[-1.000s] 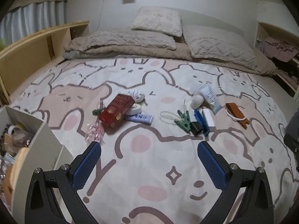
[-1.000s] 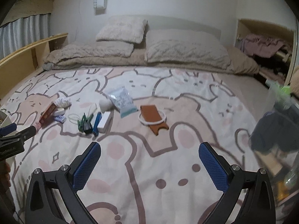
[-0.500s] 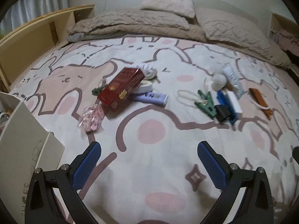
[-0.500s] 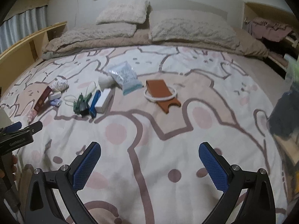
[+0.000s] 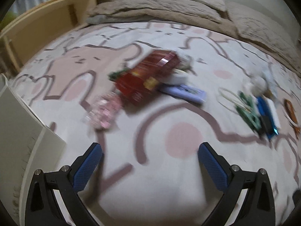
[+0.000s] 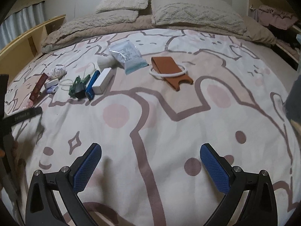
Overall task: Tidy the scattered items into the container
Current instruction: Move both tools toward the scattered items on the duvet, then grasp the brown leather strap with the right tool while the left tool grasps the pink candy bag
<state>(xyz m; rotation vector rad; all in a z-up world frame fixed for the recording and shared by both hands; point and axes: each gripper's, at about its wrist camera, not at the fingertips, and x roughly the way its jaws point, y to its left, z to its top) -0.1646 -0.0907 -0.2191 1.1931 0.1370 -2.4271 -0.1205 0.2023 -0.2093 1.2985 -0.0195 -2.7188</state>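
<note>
Nearer now — glossy red box (image 5: 148, 79)

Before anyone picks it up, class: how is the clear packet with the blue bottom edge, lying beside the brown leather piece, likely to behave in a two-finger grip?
The clear packet looks like thin film, so it will probably sag and flop from a pinch. Its glossy surface suggests it may slip. It looks puffed and soft, so likely light for its size.
</note>
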